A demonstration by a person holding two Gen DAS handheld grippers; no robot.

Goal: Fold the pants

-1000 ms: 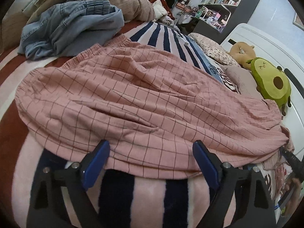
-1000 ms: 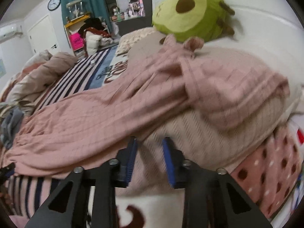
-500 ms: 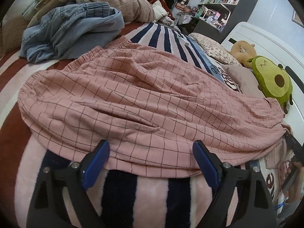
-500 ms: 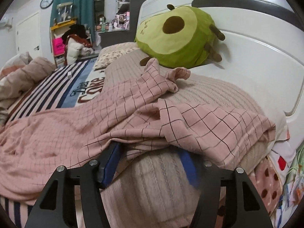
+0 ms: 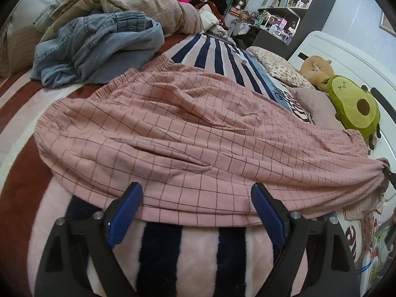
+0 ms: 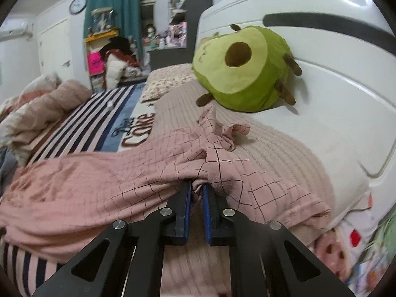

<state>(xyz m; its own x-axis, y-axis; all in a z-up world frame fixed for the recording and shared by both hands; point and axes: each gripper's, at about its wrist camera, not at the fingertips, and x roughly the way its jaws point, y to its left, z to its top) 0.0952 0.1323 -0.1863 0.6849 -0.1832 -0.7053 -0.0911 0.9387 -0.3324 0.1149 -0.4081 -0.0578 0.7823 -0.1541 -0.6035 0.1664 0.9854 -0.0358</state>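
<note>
Pink checked pants (image 5: pixel 188 138) lie spread across the striped bed, waistband to the left, legs running right toward the pillows. My left gripper (image 5: pixel 196 198) is open, its blue pads just over the near edge of the pants at the middle. My right gripper (image 6: pixel 196 188) is shut on the bunched leg-end fabric of the pants (image 6: pixel 118 178) on the beige pillow. In the left wrist view the right gripper's tip (image 5: pixel 388 173) shows at the far right, pinching the cuff.
A heap of blue jeans (image 5: pixel 96 47) and other clothes lies behind the waistband. A green avocado plush (image 6: pixel 245 69) rests against the white headboard (image 6: pixel 334 57). A beige pillow (image 6: pixel 279 146) lies under the cuffs. Shelves stand beyond the bed.
My right gripper opened, moved in under the leg-end fabric and closed on it. My left gripper stayed open at the near edge, drawing back a little.
</note>
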